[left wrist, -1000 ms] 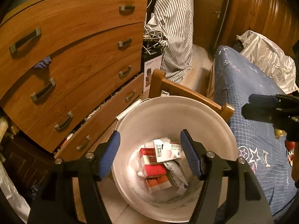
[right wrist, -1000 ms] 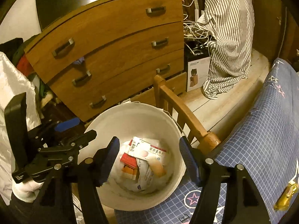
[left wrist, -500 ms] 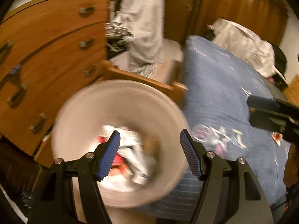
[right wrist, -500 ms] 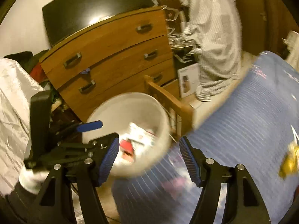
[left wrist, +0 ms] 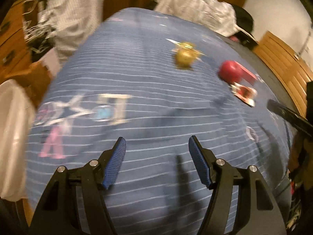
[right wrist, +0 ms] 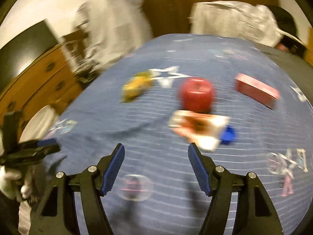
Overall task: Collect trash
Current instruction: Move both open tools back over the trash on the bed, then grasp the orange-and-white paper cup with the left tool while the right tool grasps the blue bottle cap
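Both views are blurred by motion. Trash lies on the blue bedspread [right wrist: 156, 121]: a yellow wrapper [right wrist: 136, 86], a red round cup [right wrist: 196, 95], a pink box [right wrist: 256, 91], a red-and-white packet [right wrist: 197, 126] and a small blue piece [right wrist: 228, 135]. My right gripper [right wrist: 155, 168] is open and empty, just short of the packet. My left gripper [left wrist: 156, 163] is open and empty over the bedspread [left wrist: 137, 98]; the yellow wrapper [left wrist: 183, 57], red cup [left wrist: 231, 73] and packet [left wrist: 243, 94] lie farther off. The white bin [left wrist: 11, 137] is at the left edge.
The wooden dresser [right wrist: 39, 78] and hanging striped clothes [right wrist: 109, 25] stand to the left. A crumpled white sheet [right wrist: 234, 17] and a black cap [right wrist: 287, 29] lie at the bed's far end. The bin rim [right wrist: 39, 123] shows beside the left gripper's body [right wrist: 23, 152].
Both grippers have swung from above the white bin to the right, over the bed. The bin has slid to the left edge and the trash on the bedspread has come into view.
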Tool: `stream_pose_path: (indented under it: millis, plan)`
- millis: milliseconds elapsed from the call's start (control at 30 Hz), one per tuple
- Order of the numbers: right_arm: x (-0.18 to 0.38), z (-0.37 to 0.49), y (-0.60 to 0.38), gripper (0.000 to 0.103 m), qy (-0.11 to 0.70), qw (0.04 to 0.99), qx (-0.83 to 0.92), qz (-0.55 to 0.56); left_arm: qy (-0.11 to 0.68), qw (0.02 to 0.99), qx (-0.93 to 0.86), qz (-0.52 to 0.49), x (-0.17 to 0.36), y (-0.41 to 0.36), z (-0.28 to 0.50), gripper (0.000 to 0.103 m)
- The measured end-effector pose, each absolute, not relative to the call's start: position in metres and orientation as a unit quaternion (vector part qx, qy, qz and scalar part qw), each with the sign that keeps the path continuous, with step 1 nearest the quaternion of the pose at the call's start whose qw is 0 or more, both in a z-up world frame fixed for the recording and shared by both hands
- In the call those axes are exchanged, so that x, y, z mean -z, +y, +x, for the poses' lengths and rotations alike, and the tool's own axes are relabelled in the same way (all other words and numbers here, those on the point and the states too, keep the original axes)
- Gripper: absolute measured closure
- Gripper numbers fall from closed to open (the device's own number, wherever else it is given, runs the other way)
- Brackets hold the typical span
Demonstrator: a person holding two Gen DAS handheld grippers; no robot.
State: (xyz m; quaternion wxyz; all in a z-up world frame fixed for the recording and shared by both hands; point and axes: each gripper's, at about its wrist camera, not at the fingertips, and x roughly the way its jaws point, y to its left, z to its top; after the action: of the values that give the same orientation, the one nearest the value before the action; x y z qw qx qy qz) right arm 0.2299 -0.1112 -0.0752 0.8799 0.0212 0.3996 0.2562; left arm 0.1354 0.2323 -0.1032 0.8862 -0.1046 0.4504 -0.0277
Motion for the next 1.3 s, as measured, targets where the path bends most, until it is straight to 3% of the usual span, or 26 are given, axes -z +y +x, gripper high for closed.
stream_pose_path:
  millis: [133, 367, 533, 667, 1000, 1300]
  plan:
    - [0.101, 0.263, -0.153, 0.034, 0.404, 0.886, -0.222, 0.04, 0.458, 0.882, 0.049, -0.095, 0.108, 0.19, 0.153, 0.038]
    - [0.118, 0.292, -0.128, 0.034, 0.419, 0.874, -0.244, 0.036, 0.472, 0.876, 0.052, -0.084, 0.113, 0.164, 0.161, 0.036]
    - [0.085, 0.251, -0.077, 0.034, 0.391, 0.825, -0.407, 0.027, 0.47, 0.877, 0.03, -0.101, 0.109, 0.173, 0.168, 0.036]
    - [0.067, 0.203, -0.094, 0.032, 0.369, 0.797, -0.475, 0.051, 0.463, 0.879, 0.024, -0.108, 0.099, 0.175, 0.177, 0.036]
    - [0.099, 0.206, -0.209, 0.03, 0.389, 0.86, -0.321, 0.075, 0.455, 0.883, 0.103, -0.039, 0.088, 0.078, 0.231, 0.025]
    - [0.117, 0.28, -0.192, 0.03, 0.428, 0.865, -0.261, -0.01, 0.477, 0.876, 0.068, -0.002, 0.117, 0.049, 0.28, 0.025]
